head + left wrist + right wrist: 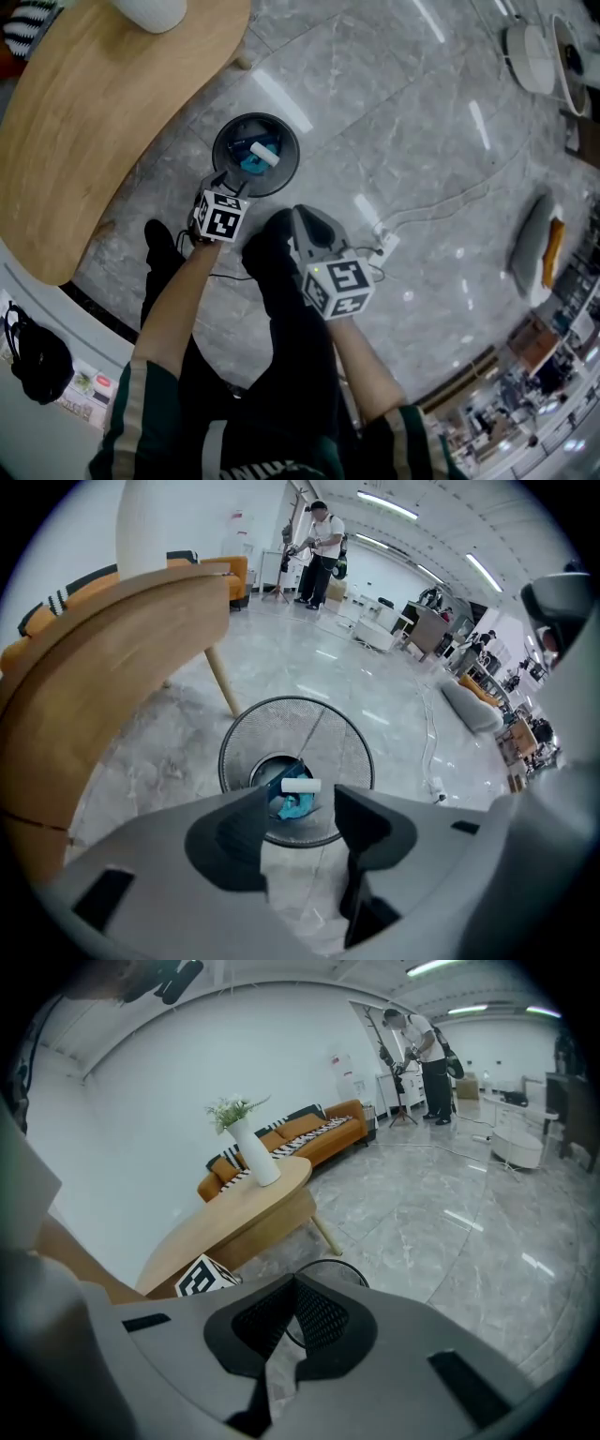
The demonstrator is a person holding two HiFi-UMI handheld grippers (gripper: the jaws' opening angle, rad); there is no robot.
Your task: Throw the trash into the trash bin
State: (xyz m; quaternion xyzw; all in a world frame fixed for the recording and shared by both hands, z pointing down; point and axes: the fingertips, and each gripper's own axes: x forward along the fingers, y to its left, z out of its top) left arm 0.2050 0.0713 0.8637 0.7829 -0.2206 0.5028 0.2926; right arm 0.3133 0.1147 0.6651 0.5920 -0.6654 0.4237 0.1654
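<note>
A black mesh trash bin stands on the grey marble floor beside the wooden table. Inside it lie a blue piece of trash and a white roll. My left gripper hangs just over the bin's near rim. In the left gripper view my left gripper stands open with nothing between its jaws, and the white roll and the blue trash show below in the bin. My right gripper is to the bin's right, shut, with nothing seen in it; the bin's rim peeks past it.
A curved wooden table with a white vase stands left of the bin. A white power strip with its cable lies on the floor at right, a grey cushion farther right. The person's black shoes stand by the bin.
</note>
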